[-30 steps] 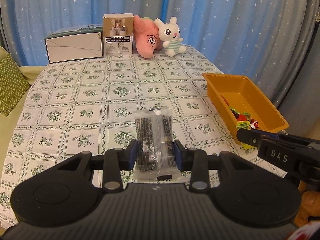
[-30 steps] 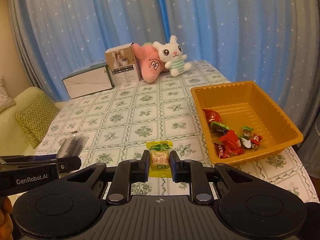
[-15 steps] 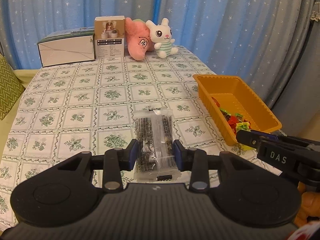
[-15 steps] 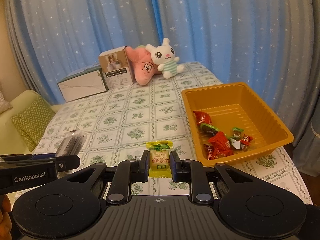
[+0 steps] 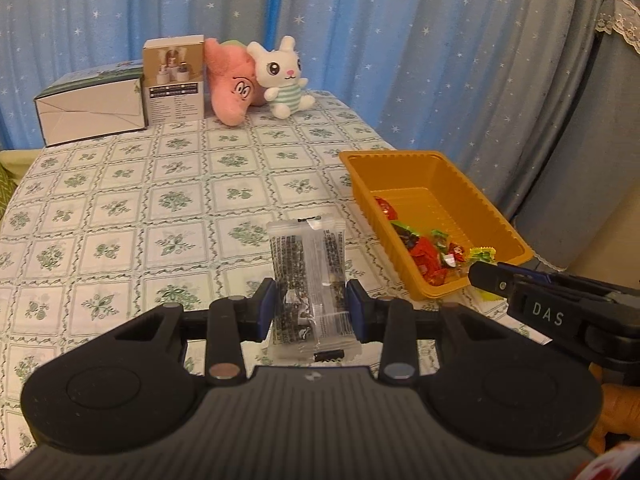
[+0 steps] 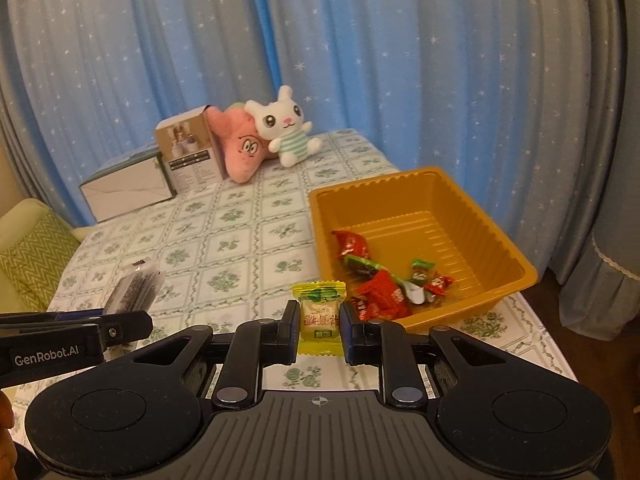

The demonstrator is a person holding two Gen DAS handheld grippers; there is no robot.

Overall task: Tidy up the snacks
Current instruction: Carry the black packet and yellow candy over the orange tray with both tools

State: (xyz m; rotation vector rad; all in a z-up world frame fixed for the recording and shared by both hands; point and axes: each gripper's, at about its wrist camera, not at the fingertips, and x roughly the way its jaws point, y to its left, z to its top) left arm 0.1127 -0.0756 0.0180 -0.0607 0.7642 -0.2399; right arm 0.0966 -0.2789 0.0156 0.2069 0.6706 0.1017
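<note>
My left gripper [image 5: 312, 304] is shut on a clear snack packet with black print [image 5: 308, 276], held upright above the tablecloth. My right gripper [image 6: 320, 320] is shut on a small yellow wrapped candy [image 6: 319, 318]. An orange tray [image 6: 404, 196] with several red and green wrapped candies [image 6: 380, 280] sits at the table's right side, just ahead and right of the right gripper. In the left wrist view the tray [image 5: 424, 176] lies to the right, with the right gripper [image 5: 476, 270] at its near corner. The clear packet [image 6: 138, 282] also shows at the left of the right wrist view.
At the table's far end stand a white box [image 5: 90, 114], a brown product box [image 5: 174, 80], a pink plush [image 5: 230, 84] and a white bunny plush [image 5: 282, 76]. Blue starry curtains hang behind. A green cushion [image 6: 34, 248] lies left of the floral tablecloth [image 5: 120, 208].
Both grippers have moved to the right, closer to the orange tray, each still holding its snack. The tray sits more central in both views now.
</note>
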